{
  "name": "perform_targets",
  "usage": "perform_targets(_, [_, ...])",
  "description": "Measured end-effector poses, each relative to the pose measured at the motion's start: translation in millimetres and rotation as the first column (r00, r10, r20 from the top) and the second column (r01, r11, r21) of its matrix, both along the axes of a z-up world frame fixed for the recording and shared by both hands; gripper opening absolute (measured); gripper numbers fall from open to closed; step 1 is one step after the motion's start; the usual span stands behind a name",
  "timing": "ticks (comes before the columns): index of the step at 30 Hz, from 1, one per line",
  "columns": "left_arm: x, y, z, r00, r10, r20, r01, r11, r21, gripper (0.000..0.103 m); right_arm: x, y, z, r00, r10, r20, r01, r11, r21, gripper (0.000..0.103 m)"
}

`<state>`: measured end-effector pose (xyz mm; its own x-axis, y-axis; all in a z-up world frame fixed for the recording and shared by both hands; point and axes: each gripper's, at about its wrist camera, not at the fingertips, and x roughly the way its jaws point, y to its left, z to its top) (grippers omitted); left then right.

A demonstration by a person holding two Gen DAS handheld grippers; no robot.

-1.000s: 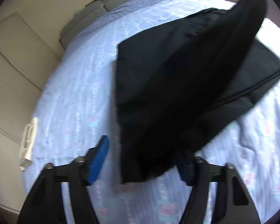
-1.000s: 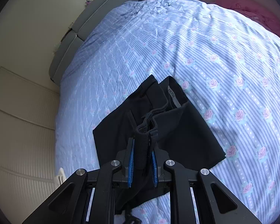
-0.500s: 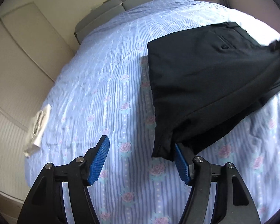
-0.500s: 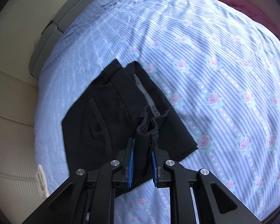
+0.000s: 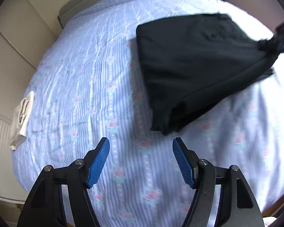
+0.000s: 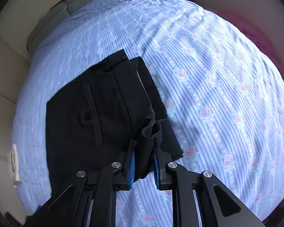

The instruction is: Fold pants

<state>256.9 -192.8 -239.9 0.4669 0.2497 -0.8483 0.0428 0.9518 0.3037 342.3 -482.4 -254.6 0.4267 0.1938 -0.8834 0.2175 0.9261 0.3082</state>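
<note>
Floral bedsheet (image 5: 108, 94) under black pants (image 5: 195, 66): right gripper (image 6: 143, 162) pinches them (waistband end); left gripper (image 5: 141, 160), just opened, empty, short of them.

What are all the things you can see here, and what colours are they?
pants: one, black, folded on the bed, one bunched edge lifted
bedsheet: one, blue striped with pink roses, covering the bed
white thing: one, at the bed's left edge, too blurry to name
pink fabric: one, past the bed's far right side
left claw: black with blue pads, open over the sheet, nothing between
right claw: black with blue pads, shut on the pants' edge
</note>
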Motion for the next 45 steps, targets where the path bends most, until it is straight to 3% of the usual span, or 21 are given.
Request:
perform_targets(7, [29,6,10,0.997,0.069,0.029,-0.068,0.997,-0.042,0.071,-8,-4,-14,0.999,0.004,-0.032,-0.004,1.000,-0.028,0.018])
perform_targets(11, [48,13,15,0.994,0.104,0.040,-0.101,0.993,-0.062,0.071,-11,-17,-20,0.995,-0.027,-0.098,0.025,1.000,-0.018,0.050])
perform_targets(14, [57,13,19,0.994,0.098,0.053,-0.094,0.993,-0.075,0.072,-20,-27,14,0.997,-0.080,-0.008,0.078,0.989,-0.128,0.056])
perform_targets(17, [74,10,19,0.996,0.069,0.050,-0.063,0.991,-0.118,0.072,-3,-24,32,0.996,0.035,0.081,-0.025,0.993,-0.113,0.060])
perform_targets(20, [95,7,15,0.999,0.046,0.017,-0.041,0.980,-0.194,0.072,43,-11,21,0.978,0.193,0.081,-0.185,0.978,-0.092,0.060])
perform_targets(23, [121,6,9,0.998,0.046,-0.034,-0.054,0.960,-0.274,0.072,82,-5,-3,0.968,0.251,0.030,-0.250,0.968,-0.027,0.060])
perform_targets(26, [139,6,3,0.996,0.069,-0.064,-0.085,0.949,-0.304,0.072,105,-2,-25,0.967,0.252,-0.030,-0.253,0.967,-0.024,0.058])
perform_targets(28, [146,6,-1,0.993,0.077,-0.085,-0.100,0.947,-0.306,0.072,108,-2,-33,0.968,0.247,-0.051,-0.246,0.969,0.019,0.043])
perform_targets(33, [148,7,2,0.994,0.079,-0.078,-0.098,0.954,-0.284,0.072,92,7,-1,0.969,0.246,0.022,-0.246,0.969,-0.010,0.029])
perform_targets(34, [148,6,2,0.994,0.075,-0.078,-0.094,0.956,-0.278,0.072,90,6,4,0.967,0.252,0.034,-0.252,0.968,-0.002,0.028])
perform_targets(36, [148,5,2,0.994,0.071,-0.079,-0.090,0.959,-0.270,0.072,96,3,7,0.960,0.273,0.056,-0.276,0.959,0.067,0.016])
perform_targets(40, [152,1,-1,0.994,0.066,-0.091,-0.088,0.961,-0.261,0.072,113,4,-5,0.958,0.285,0.034,-0.286,0.944,0.163,0.015])
perform_targets(43, [154,1,-1,0.993,0.070,-0.093,-0.091,0.964,-0.250,0.072,123,2,-21,0.960,0.279,-0.020,-0.272,0.948,0.166,0.010])
perform_targets(45, [156,2,-2,0.993,0.074,-0.097,-0.096,0.966,-0.241,0.072,120,-4,-15,0.967,0.256,-0.012,-0.251,0.956,0.154,0.006])
